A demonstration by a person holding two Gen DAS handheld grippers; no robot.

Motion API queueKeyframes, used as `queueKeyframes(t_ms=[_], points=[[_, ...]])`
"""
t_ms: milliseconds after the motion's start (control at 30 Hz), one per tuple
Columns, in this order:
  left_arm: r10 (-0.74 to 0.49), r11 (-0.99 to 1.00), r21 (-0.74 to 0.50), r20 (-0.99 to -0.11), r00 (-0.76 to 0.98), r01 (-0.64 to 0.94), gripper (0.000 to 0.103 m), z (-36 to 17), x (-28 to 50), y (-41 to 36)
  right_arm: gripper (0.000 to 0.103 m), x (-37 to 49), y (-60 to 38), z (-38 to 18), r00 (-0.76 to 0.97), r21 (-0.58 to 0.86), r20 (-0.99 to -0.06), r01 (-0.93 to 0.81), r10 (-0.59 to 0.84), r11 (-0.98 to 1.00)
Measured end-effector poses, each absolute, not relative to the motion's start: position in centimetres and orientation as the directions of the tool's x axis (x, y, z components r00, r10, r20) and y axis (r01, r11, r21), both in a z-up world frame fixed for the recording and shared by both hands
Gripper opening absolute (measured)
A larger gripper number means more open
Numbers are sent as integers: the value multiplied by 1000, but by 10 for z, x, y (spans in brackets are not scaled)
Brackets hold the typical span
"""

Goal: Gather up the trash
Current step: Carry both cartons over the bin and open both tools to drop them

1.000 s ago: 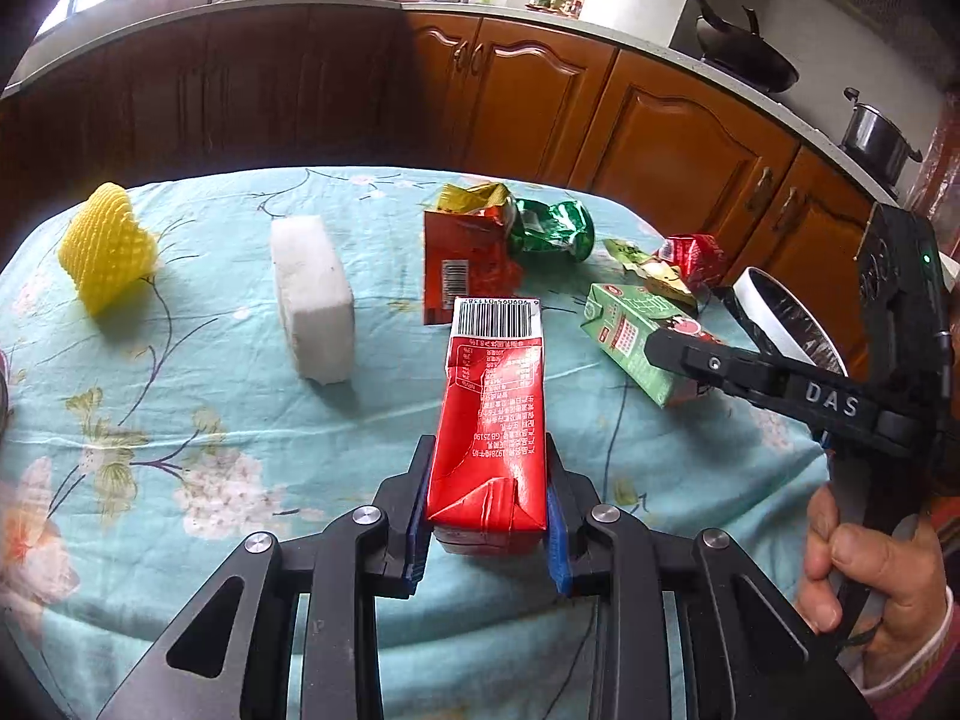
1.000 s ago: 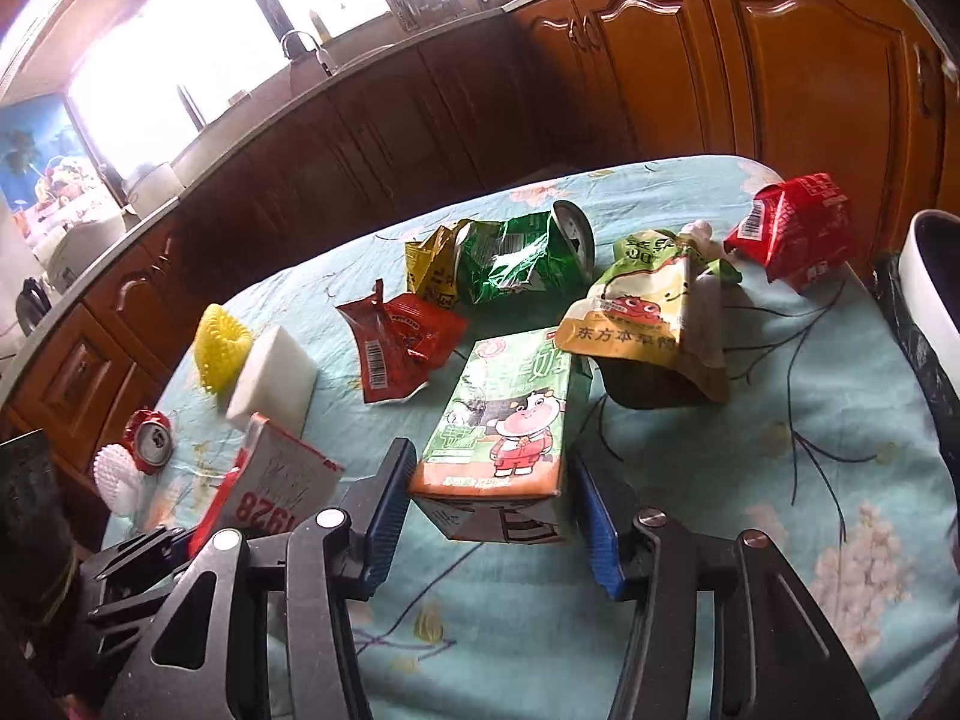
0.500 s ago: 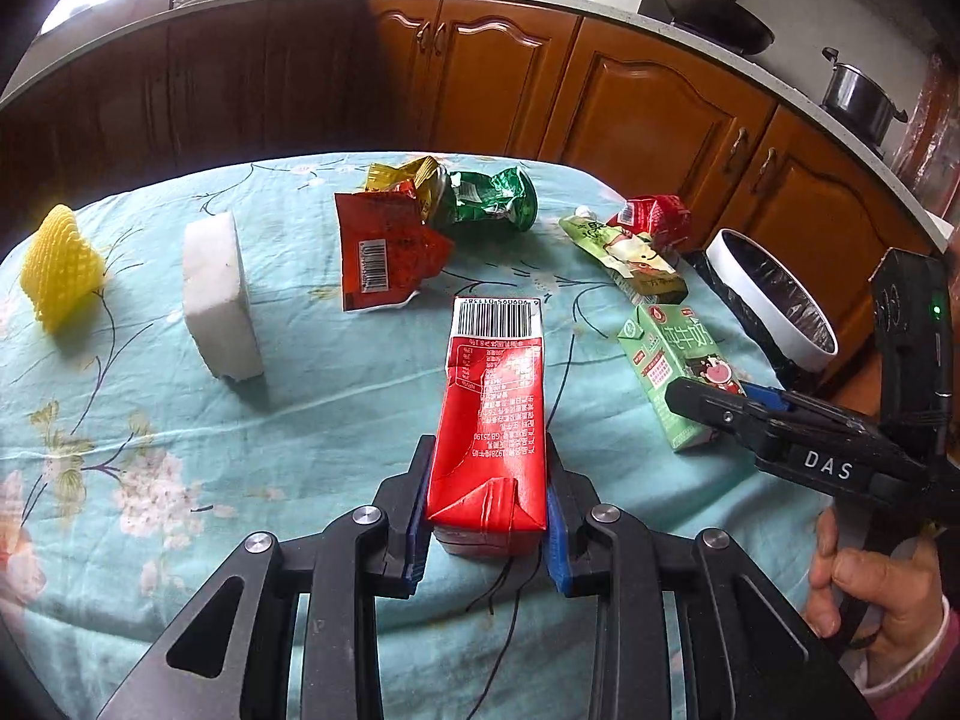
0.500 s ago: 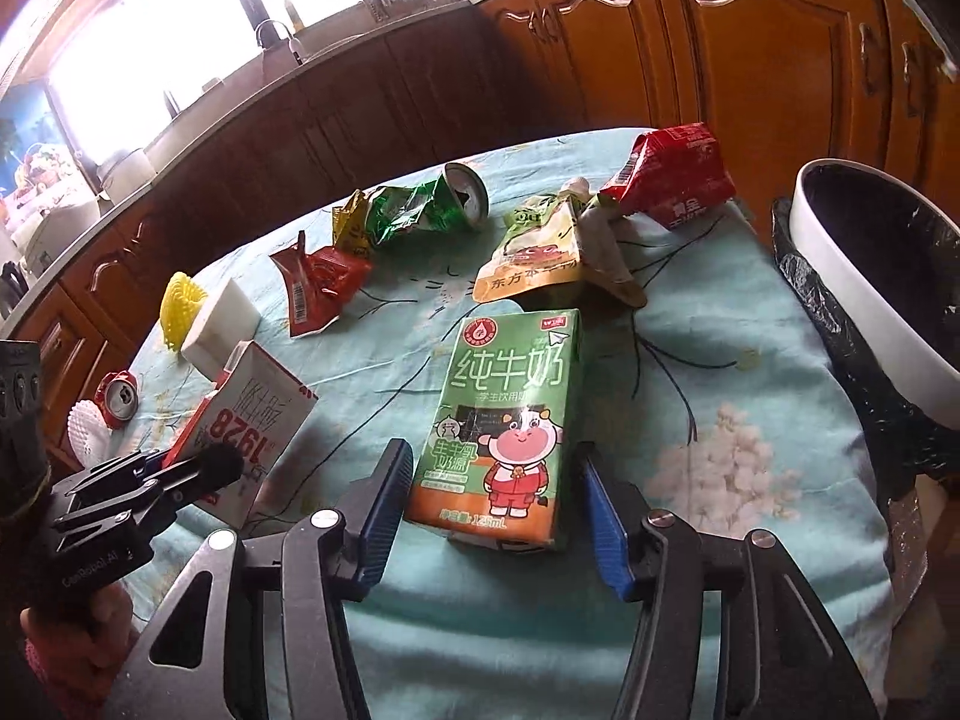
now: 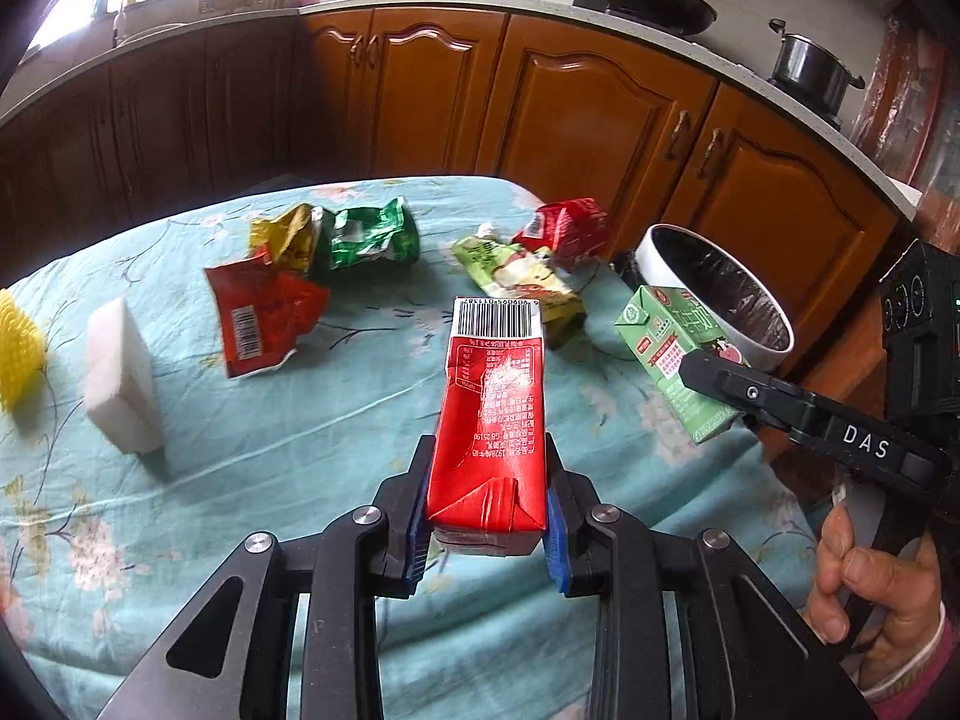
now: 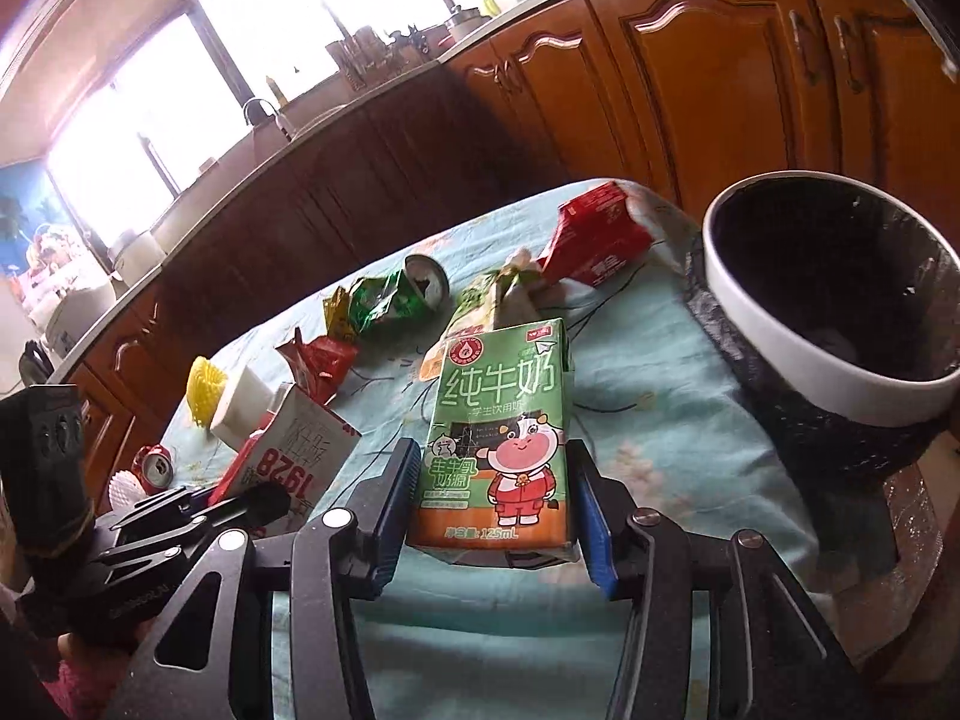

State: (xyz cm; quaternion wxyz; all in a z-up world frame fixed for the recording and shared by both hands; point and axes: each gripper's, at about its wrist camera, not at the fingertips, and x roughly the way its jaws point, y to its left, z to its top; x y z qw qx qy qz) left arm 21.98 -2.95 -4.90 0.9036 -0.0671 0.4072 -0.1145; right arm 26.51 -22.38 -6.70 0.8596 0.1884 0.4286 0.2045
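My left gripper is shut on a red milk carton and holds it above the table. My right gripper is shut on a green milk carton, also lifted; that carton also shows in the left wrist view. The red carton shows in the right wrist view. A white-rimmed trash bin with a black liner stands off the table's right edge, ahead and right of both grippers; it also shows in the left wrist view.
On the teal floral tablecloth lie a red wrapper, a yellow wrapper and green crushed can, a green pouch, a red carton, a white foam block and yellow fruit net. Wooden cabinets stand behind.
Both grippers have lifted their cartons and swung right toward the bin, which now looks larger and nearer. The grips have not changed.
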Motion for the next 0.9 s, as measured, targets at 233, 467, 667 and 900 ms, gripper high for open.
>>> queueKeyframes(t_ms=[233,467,667,900], points=[[-336,941,-215,-701,629,263,29,-39,244,-78,49,261,-294,-55,626,497,-646,-89,437,863],[-380,917,-203,-706,598,343,29,-34,271,-121,49,264,-348,-54,668,492,-646,-4,369,871],[-399,902,-192,-709,582,386,29,-32,304,-154,49,279,-376,-58,673,496,-653,33,348,868],[-413,890,-192,-722,555,412,29,-35,341,-184,49,302,-396,-64,670,488,-664,52,332,871]])
